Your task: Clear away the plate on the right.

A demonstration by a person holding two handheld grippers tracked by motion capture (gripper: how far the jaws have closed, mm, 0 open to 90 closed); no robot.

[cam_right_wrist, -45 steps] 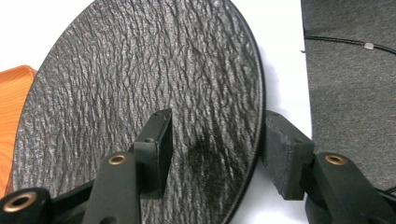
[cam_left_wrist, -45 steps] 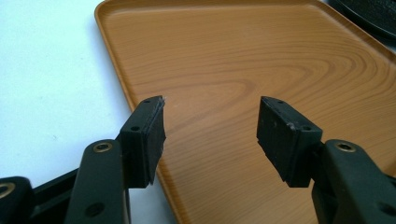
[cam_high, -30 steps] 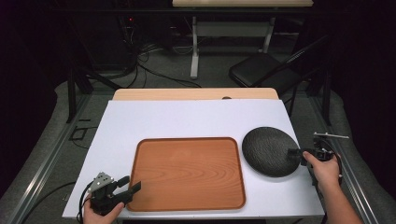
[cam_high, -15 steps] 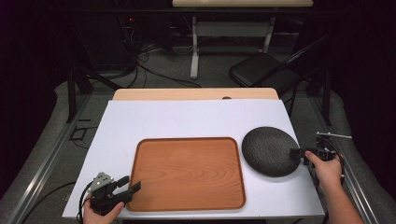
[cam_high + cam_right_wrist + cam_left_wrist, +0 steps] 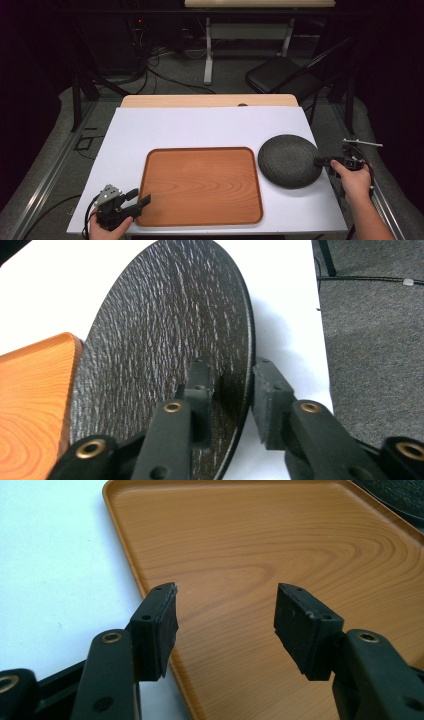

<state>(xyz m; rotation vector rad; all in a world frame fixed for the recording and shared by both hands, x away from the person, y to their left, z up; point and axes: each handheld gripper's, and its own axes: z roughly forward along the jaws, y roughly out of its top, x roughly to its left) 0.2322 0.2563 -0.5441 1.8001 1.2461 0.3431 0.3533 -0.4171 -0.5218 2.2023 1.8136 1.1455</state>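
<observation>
A dark, rough-textured round plate (image 5: 287,160) lies on the white table, just right of a wooden tray (image 5: 200,150). My right gripper (image 5: 320,161) is at the plate's right edge. In the right gripper view the plate (image 5: 160,330) has its rim between the jaws of my right gripper (image 5: 231,365), one jaw over the inside and one outside. The jaws have just been closing, and a narrow gap still shows at the rim. My left gripper (image 5: 140,197) stands open at the tray's near left corner. Its jaws (image 5: 225,592) straddle the tray (image 5: 250,540) edge with nothing between them.
The white table top (image 5: 200,125) ends close to the plate on the right, with grey floor beyond. A black folding chair (image 5: 280,75) and cables stand behind the table. A wooden strip (image 5: 210,101) runs along the far edge.
The right gripper's jaws have narrowed around the plate's right rim. The left gripper, tray and plate have stayed where they were.
</observation>
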